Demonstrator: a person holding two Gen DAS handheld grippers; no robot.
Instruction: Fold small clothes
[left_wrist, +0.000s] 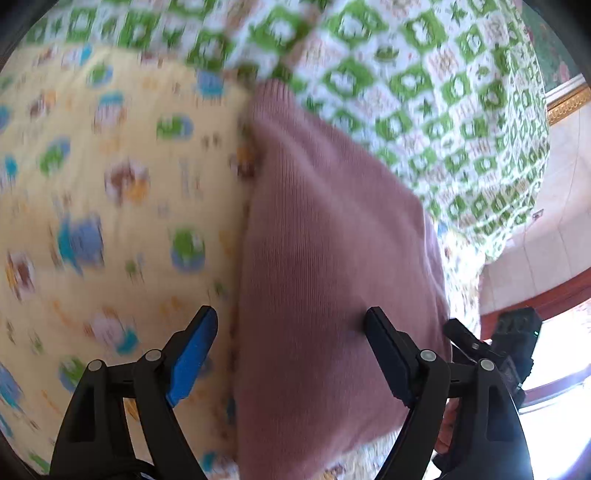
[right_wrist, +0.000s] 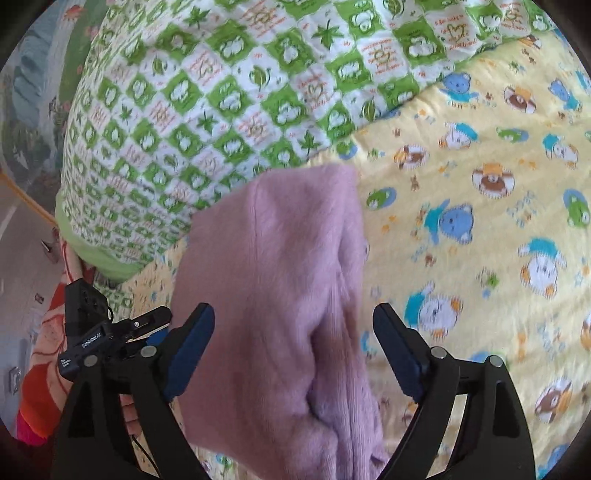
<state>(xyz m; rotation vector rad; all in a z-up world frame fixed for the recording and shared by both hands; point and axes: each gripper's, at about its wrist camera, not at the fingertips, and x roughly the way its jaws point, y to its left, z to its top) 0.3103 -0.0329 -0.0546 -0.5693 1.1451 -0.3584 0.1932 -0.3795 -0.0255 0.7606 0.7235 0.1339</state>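
A small pink knit garment (left_wrist: 325, 258) lies folded on a yellow bedsheet (left_wrist: 110, 221) printed with cartoon animals. My left gripper (left_wrist: 291, 321) is open, its fingers apart over the garment's near left part; the left fingertip (left_wrist: 205, 321) is over the sheet, the right fingertip (left_wrist: 376, 325) over the knit. In the right wrist view the garment (right_wrist: 273, 280) shows creases near its right edge. My right gripper (right_wrist: 293, 317) is open, its fingers either side of the garment's near end, holding nothing.
A green-and-white patterned quilt (left_wrist: 424, 92) is bunched at the far side of the bed, also in the right wrist view (right_wrist: 221, 92). The bed edge and tiled floor (left_wrist: 546, 221) lie to the right in the left view. The other gripper (right_wrist: 96, 325) shows at left.
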